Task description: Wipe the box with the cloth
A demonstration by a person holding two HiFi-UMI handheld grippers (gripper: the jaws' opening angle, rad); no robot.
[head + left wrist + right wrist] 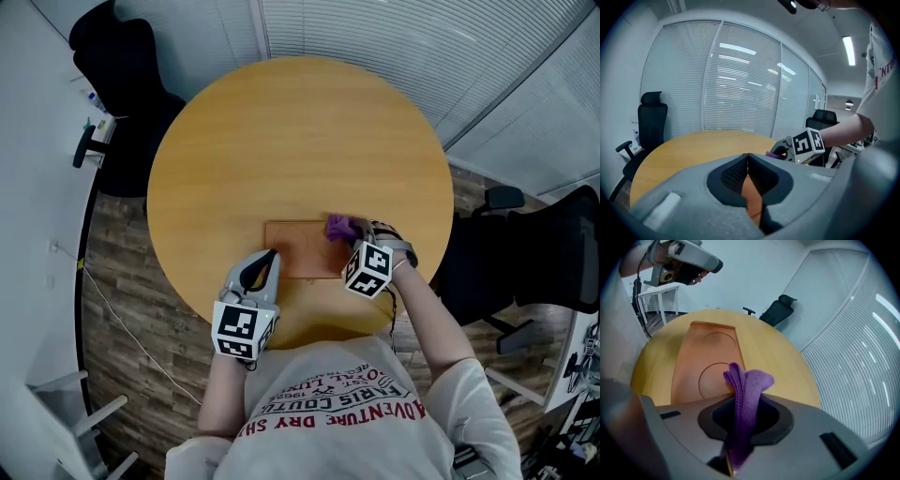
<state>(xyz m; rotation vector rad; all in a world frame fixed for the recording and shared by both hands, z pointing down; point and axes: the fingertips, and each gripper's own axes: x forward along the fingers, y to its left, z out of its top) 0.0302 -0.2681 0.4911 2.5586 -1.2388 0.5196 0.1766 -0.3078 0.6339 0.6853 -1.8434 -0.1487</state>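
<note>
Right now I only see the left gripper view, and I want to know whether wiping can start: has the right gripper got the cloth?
Observer: Yes, the right gripper is shut on a purple cloth, which is folded and sticks out past the jaws.
Operator: Where is it on the box?
Observer: In the head view the cloth is at the brown box's far right corner.
Operator: Anything inside the box?
Observer: No. The right gripper view shows only two circular outlines on its floor.
</note>
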